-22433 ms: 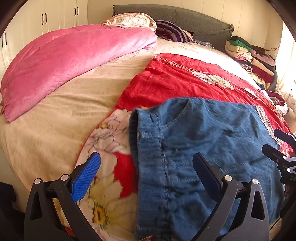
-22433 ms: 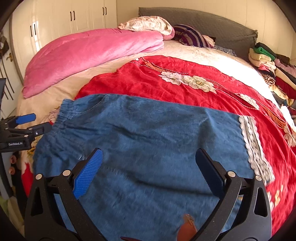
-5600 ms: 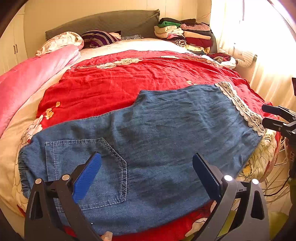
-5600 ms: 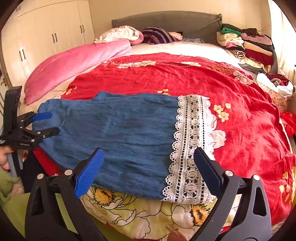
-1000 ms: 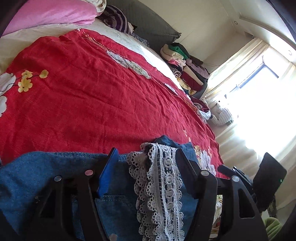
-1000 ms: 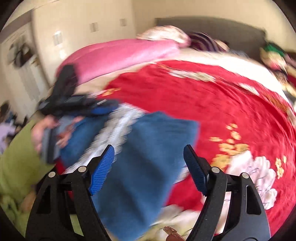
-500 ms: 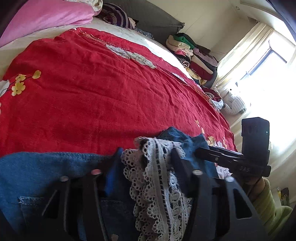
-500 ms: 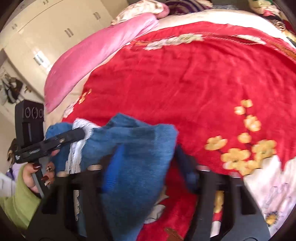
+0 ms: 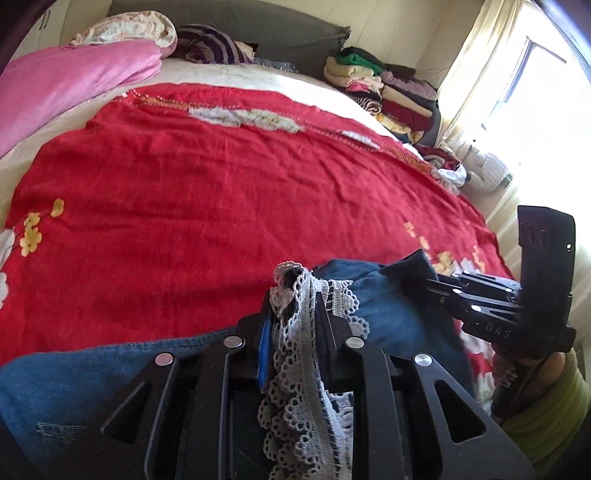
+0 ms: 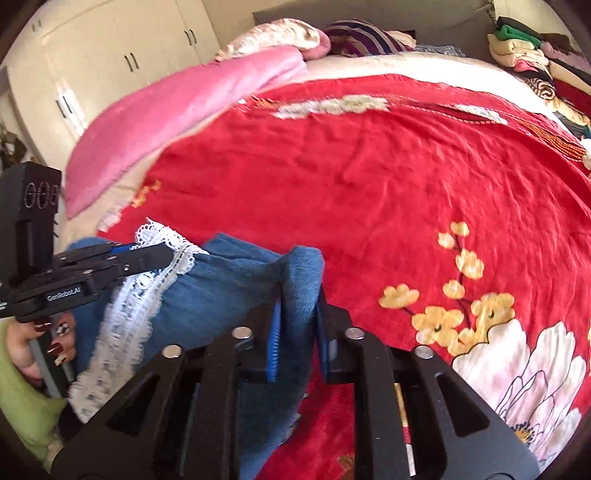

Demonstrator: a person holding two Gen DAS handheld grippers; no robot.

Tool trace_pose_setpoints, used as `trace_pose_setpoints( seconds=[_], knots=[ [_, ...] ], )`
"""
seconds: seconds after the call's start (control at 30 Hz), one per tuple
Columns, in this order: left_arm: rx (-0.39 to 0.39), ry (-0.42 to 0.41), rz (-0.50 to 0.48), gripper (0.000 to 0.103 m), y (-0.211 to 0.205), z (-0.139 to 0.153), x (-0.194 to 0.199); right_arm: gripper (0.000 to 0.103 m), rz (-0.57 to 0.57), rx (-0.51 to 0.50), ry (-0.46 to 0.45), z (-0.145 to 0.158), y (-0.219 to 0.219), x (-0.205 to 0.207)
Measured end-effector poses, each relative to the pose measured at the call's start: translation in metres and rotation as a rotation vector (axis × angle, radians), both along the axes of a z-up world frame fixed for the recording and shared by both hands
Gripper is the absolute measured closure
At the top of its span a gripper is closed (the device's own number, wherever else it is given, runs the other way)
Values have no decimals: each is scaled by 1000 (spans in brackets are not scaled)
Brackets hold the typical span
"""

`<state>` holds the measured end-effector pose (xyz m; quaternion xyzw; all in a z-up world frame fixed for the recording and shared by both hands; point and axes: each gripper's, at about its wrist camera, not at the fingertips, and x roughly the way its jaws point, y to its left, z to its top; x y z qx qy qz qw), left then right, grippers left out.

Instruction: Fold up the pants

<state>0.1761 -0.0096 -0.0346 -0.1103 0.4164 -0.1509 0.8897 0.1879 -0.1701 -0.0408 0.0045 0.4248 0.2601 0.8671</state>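
Note:
The blue denim pants lie bunched at the near edge of the red flowered blanket. Their white lace hem runs up between the fingers of my left gripper, whose jaws are closing and press on the lace. In the right wrist view a fold of the denim stands between the fingers of my right gripper, also closing and pinching it. The right gripper shows at the right of the left wrist view, the left gripper at the left of the right wrist view, with the lace under it.
A pink quilt lies along the bed's far left, with pillows at the grey headboard. A stack of folded clothes sits at the far right corner by the curtain. Cream wardrobes stand beyond the bed. A hand in a green sleeve grips the left tool.
Both pairs of jaws have narrowed from wide apart onto the fabric: the left onto the lace hem, the right onto the denim fold. The right gripper dropped close beside the left.

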Motion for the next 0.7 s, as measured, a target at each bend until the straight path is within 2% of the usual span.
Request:
trace_pose_setpoints(
  seconds=[0.1, 0.13, 0.17, 0.2, 0.33, 0.57, 0.7],
  knots=[
    [-18, 9, 13, 72, 8, -5, -2, 80, -6, -13, -1, -4, 0, -1],
    [-20, 9, 12, 69, 11, -3, -6, 66, -14, -17, -7, -1, -1, -2],
    [-16, 7, 11, 68, 11, 0, -8, 46, -25, -18, -10, 2, -3, -5],
    [-10, 4, 13, 65, 12, 3, -10, 39, -43, -3, -23, 8, -7, -9],
    [-3, -25, 29, 49, 21, 18, -33, 35, -51, 23, -59, 21, -19, -31],
    [25, -48, 12, 47, 27, 27, -87, 29, -35, 13, -61, 21, -32, -75],
    [-10, -29, -4, 47, 28, 24, -115, 26, -20, 6, -48, 19, -36, -95]
  ],
)
